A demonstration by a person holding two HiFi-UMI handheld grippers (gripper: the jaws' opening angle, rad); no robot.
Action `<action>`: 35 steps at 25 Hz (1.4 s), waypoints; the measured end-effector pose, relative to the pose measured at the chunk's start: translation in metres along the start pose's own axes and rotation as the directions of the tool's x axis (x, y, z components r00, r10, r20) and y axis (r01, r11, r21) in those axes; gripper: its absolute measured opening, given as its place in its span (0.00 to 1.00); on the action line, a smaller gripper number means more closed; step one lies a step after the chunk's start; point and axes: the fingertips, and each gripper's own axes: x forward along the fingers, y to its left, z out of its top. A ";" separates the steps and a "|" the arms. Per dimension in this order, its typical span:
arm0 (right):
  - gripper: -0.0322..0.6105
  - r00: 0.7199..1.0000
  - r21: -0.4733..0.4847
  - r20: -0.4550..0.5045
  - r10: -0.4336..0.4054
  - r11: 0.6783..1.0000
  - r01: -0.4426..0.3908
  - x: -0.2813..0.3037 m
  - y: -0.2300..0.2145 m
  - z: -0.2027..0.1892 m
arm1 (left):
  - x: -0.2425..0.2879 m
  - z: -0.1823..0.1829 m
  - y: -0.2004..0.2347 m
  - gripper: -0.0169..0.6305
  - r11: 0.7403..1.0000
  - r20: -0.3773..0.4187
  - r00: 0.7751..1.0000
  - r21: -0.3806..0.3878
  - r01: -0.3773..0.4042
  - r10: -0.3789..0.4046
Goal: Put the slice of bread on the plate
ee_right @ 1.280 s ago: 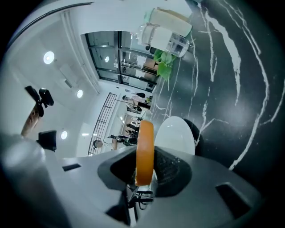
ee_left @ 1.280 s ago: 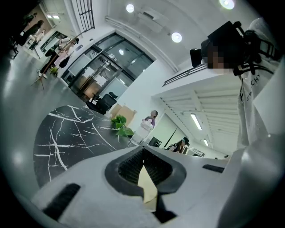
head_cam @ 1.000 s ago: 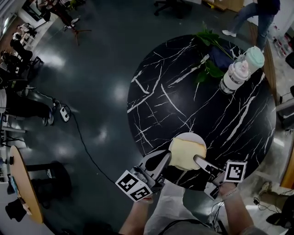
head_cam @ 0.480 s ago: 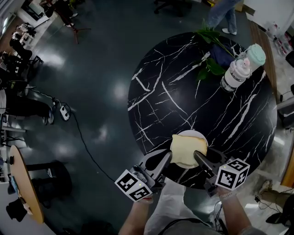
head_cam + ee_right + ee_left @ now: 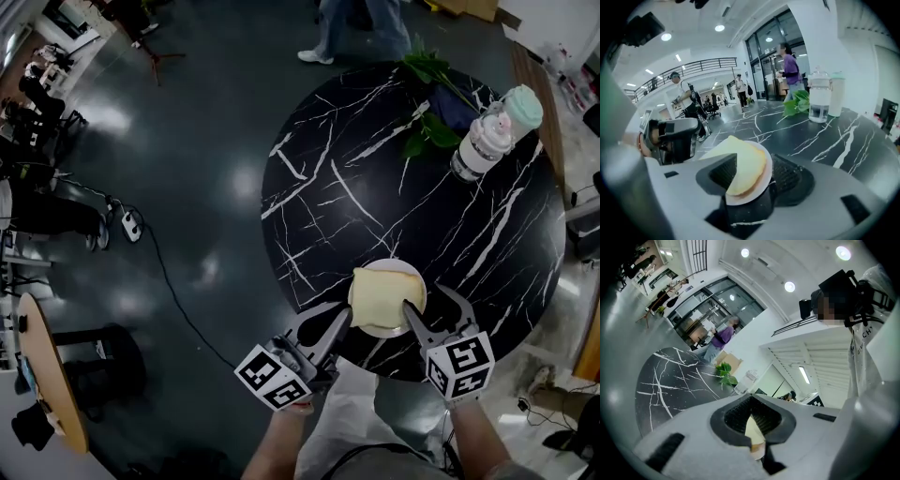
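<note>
A pale slice of bread (image 5: pixel 382 295) lies flat on a small white plate (image 5: pixel 405 271) near the front edge of the round black marble table (image 5: pixel 356 187). My right gripper (image 5: pixel 434 314) is at the plate's lower right, and its jaws are opening. In the right gripper view the bread (image 5: pixel 745 164) and the plate (image 5: pixel 767 182) sit between the spread pads, which do not press on them. My left gripper (image 5: pixel 343 320) hangs level just off the plate's left rim with its tips together. A sliver of bread (image 5: pixel 753 430) shows through the gap behind them.
A clear water bottle (image 5: pixel 478 150), a cup with a pale green lid (image 5: pixel 518 112) and a leafy plant (image 5: pixel 427 103) stand at the table's far right. A person (image 5: pixel 361 23) walks past beyond the table. The table's edge runs just under both grippers.
My right gripper has rolled so that its marker cube faces up, and its jaws have spread off the bread. The bread now lies flat on the plate. The left gripper has not moved.
</note>
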 end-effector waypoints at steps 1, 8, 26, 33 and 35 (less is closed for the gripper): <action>0.38 1.000 0.000 0.015 0.001 1.000 -0.001 -0.001 0.001 0.002 | -0.001 0.000 0.000 0.04 1.000 0.000 1.000 0.001 0.000 0.000; 0.38 0.996 0.018 0.054 0.077 0.997 -0.078 -0.015 0.017 0.006 | -0.005 0.002 -0.011 0.04 1.000 0.006 1.000 0.012 0.008 -0.008; 0.20 0.951 -0.096 0.257 0.171 0.984 -0.151 -0.129 0.085 0.039 | -0.031 0.003 -0.107 0.04 0.994 0.042 0.994 0.057 0.097 -0.100; 0.10 0.925 -0.141 0.325 0.196 0.977 -0.158 -0.176 0.113 0.048 | -0.049 0.011 -0.156 0.04 0.987 0.049 0.990 0.097 0.129 -0.134; 0.09 0.916 -0.161 0.340 0.212 0.973 -0.166 -0.188 0.121 0.054 | -0.053 0.014 -0.167 0.04 0.984 0.049 0.988 0.116 0.138 -0.145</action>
